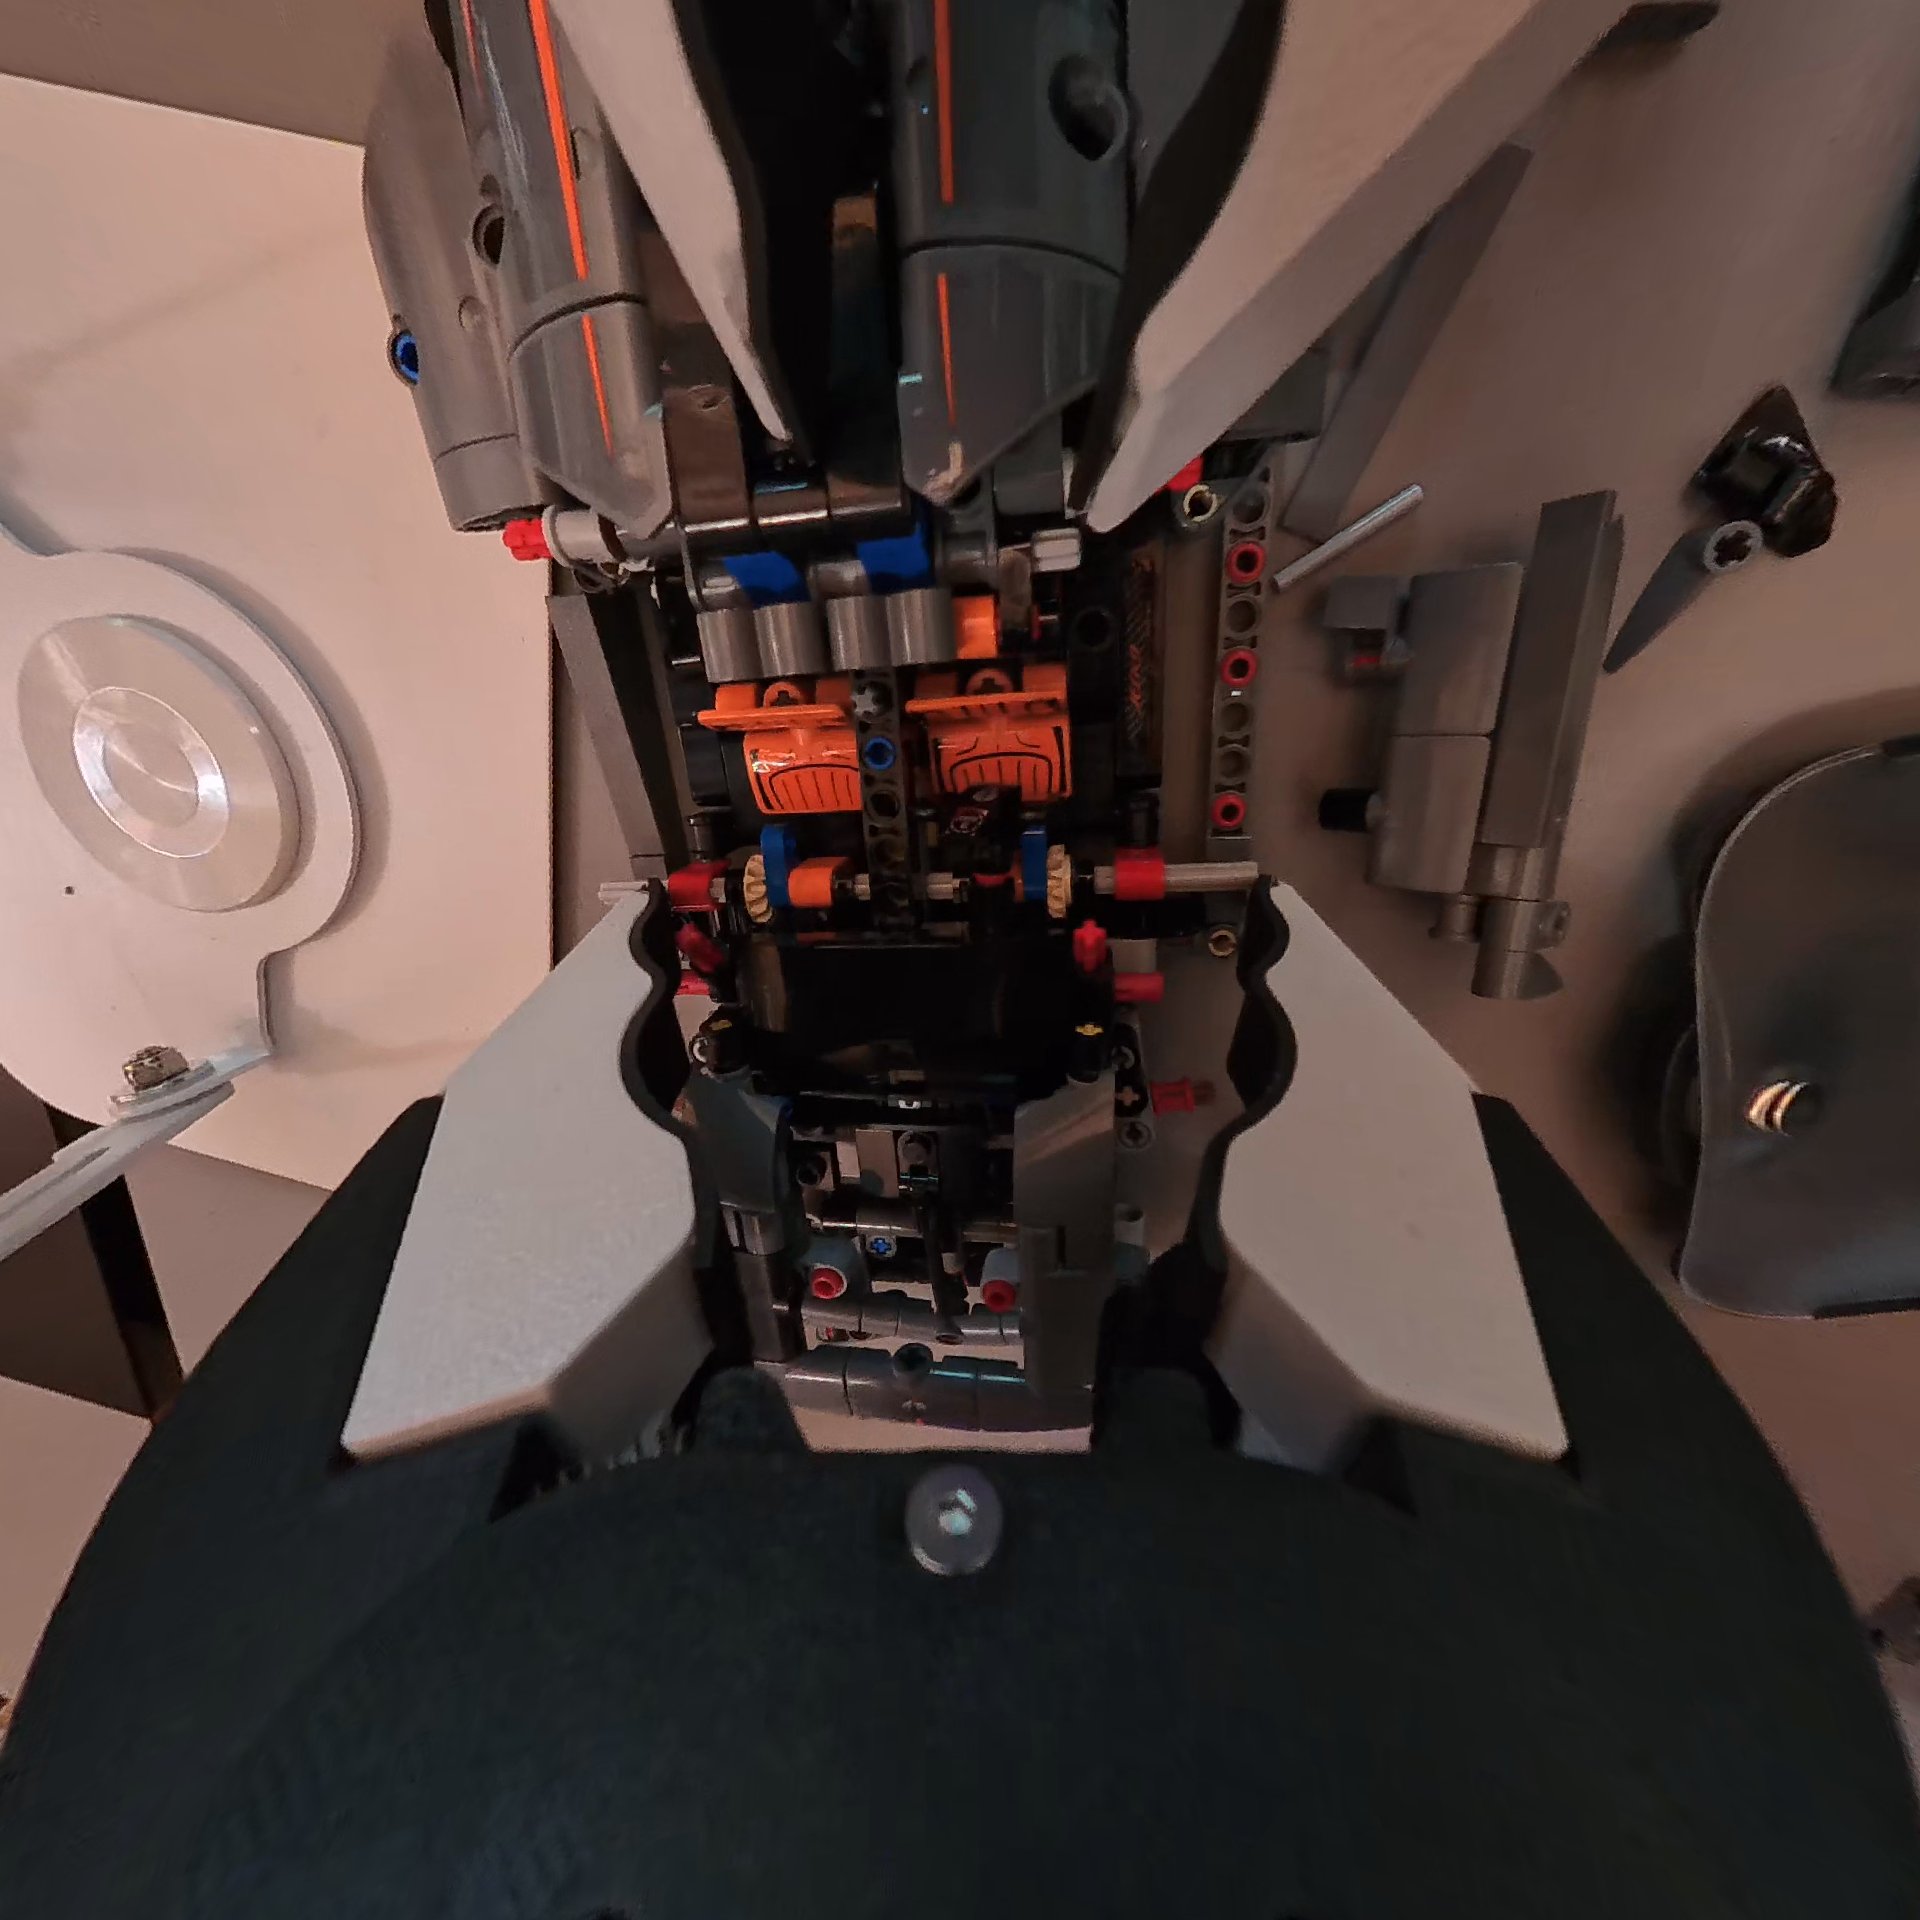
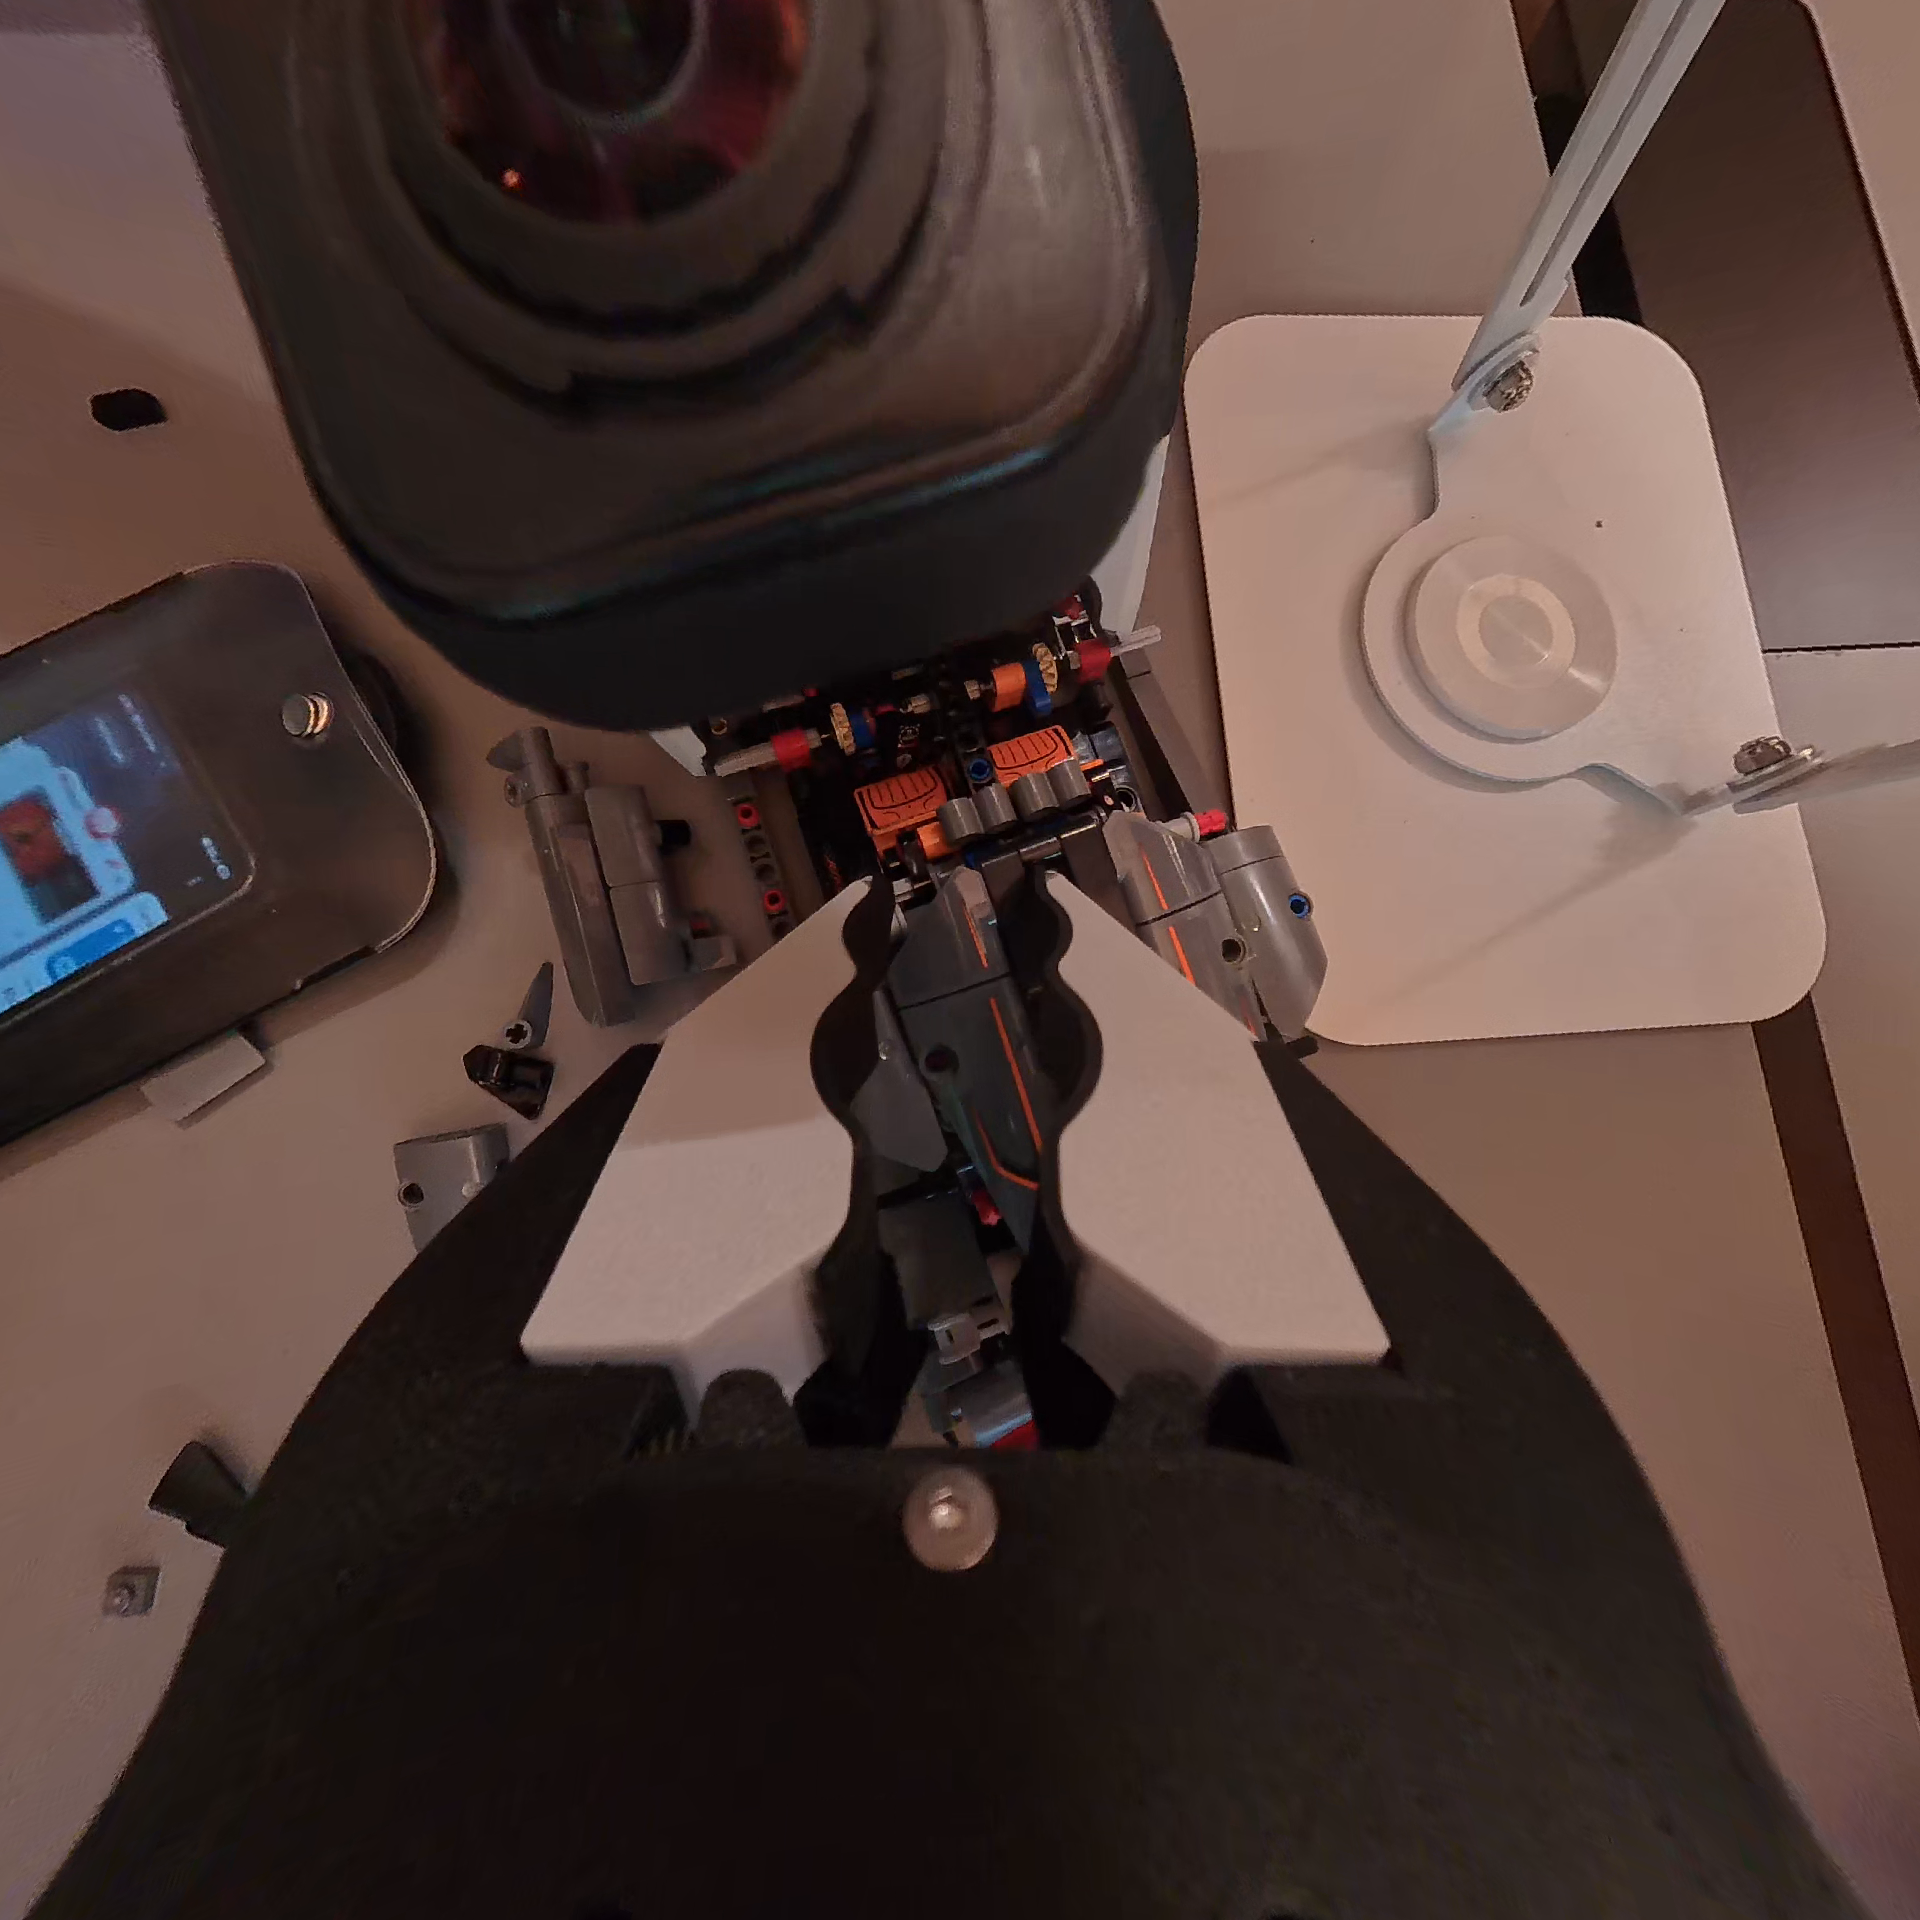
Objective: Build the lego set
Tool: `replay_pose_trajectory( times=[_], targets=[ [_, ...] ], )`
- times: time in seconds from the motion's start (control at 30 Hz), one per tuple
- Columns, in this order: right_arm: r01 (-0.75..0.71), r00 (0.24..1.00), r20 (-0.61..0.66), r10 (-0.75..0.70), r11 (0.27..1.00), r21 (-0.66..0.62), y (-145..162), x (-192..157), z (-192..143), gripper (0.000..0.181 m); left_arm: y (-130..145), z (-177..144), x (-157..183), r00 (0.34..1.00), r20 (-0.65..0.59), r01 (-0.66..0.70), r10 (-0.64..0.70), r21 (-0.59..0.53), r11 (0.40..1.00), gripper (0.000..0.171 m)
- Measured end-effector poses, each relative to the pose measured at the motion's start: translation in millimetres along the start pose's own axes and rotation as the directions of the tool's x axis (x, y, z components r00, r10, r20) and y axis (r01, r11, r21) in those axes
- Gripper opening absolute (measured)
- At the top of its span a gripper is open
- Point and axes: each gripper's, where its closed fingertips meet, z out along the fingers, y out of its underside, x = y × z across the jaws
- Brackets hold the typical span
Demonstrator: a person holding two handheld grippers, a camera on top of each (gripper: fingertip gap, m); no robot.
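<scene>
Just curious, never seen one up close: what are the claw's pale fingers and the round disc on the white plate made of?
Right claw fingers: likely matte hard plastic, evenly pale with sharp flat facets. Disc: probably brushed metal, showing circular sheen and bright glints. White plate: smooth, matte; plastic or painted metal, unclear.

I worked at a pale table point(image 2: 1558, 1195) under dim, warm light. A white plate-shaped stand base point(image 2: 1299, 727) with thin metal arms sat on it, and a phone point(image 2: 156, 831) with a lit screen. Past the table edge the floor point(image 2: 1818, 468) was dark brown.
</scene>
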Motion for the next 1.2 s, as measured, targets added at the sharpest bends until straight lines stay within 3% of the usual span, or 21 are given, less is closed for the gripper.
replay_pose_trajectory(
  times=[0.83,1.2],
  targets=[
    [0.001,1.0,0.002,-0.001,1.0,0.001,-0.6,0.0,-0.5,0.022,-0.3,-0.8,1.6,1.0,0.007,0.011,-0.011,-0.009,1.0,0.105],
    [0.001,1.0,-0.001,-0.001,1.0,0.004,-1.0,0.6,-0.7,0.022,-3.2,-24.2,-0.9,0.981,0.174,0.071,-0.09,0.113,0.991,0.105]
  ],
)
